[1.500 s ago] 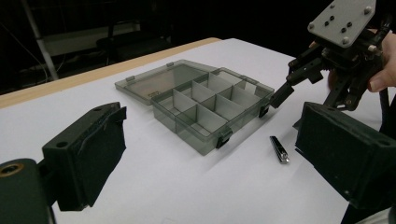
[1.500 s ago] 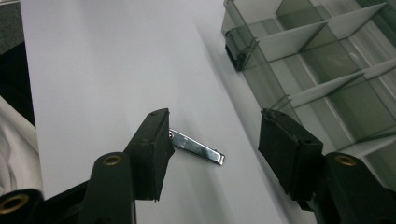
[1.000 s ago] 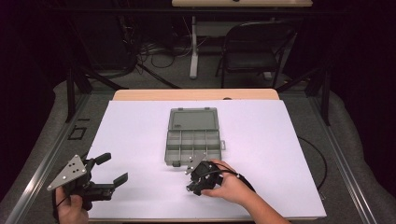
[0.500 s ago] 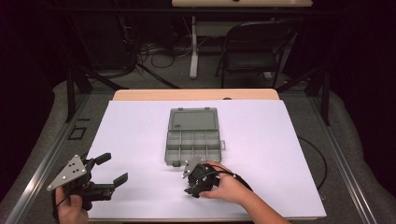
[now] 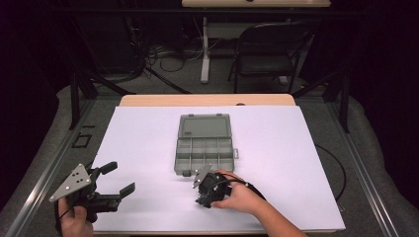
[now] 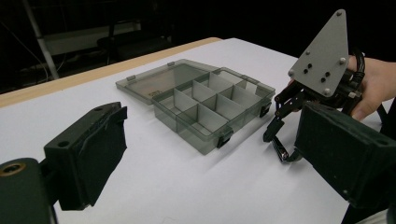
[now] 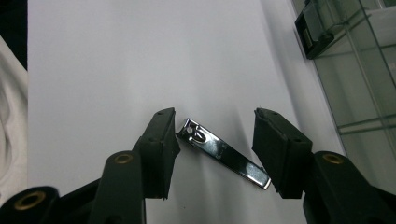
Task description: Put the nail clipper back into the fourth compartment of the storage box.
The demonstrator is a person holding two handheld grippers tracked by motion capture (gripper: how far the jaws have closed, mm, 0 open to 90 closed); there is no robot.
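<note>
So there's a shiny metal nail clipper (image 7: 226,158) lying flat on the white surface (image 5: 148,143), and it sits right between the two black pads of the right tool (image 7: 212,149). One end of the clipper is touching or nearly touching one pad; the other end is close to the other pad, though I can't tell if it makes contact. The jaws have just been closing in on it, about half open now, and the clipper isn't pinched or off the surface. In the left gripper view you can see the clipper (image 6: 280,151) under the right tool (image 6: 280,135), which points down at the surface with its grey plate on top and a hand (image 5: 237,197) wrapped around it.

Just beside that, a bit farther up the surface, is a grey see-through organizer box (image 5: 203,153) with its lid flipped open and lying flat behind it. The compartments look bare as far as I can see. The right tool (image 5: 201,195) is near the front edge of the box but not touching it.

Well off to the left, the left tool (image 5: 116,178) hovers near the front corner of the surface, jaws spread wide with nothing between them, aimed toward the box.
</note>
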